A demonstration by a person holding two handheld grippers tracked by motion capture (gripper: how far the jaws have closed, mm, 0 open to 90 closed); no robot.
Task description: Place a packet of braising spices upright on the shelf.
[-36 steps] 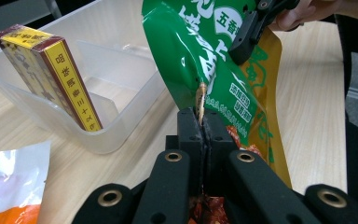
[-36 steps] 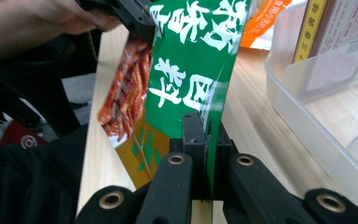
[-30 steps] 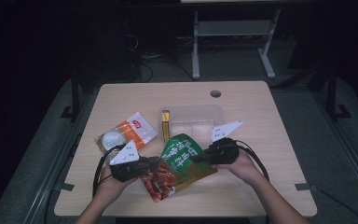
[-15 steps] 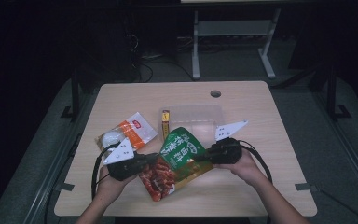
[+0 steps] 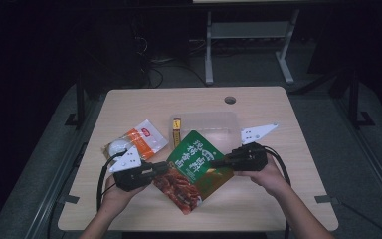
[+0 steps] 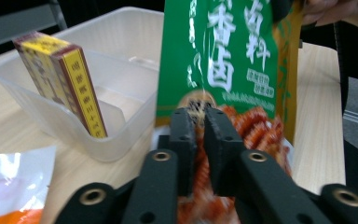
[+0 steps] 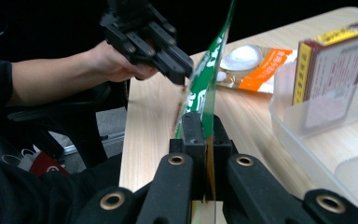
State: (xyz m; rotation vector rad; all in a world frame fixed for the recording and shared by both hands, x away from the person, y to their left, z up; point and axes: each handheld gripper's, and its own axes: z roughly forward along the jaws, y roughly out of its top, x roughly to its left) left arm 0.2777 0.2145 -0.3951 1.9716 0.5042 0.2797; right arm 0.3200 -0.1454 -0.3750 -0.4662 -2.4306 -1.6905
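Observation:
A green and red snack bag is held above the front of the table between my two grippers. My left gripper is shut on its lower left corner; in the left gripper view the jaws pinch the red printed part of the bag. My right gripper is shut on its right edge; in the right gripper view the jaws clamp the bag edge-on. The bag's upper end overlaps the near wall of a clear plastic container.
A yellow and maroon box stands upright at the container's left end, also seen as the box and the box. An orange and white pouch lies left of the container. The wooden table has a round hole at the back.
The bag has shifted slightly away from the person, toward the container, with both grippers keeping their hold and moving with it.

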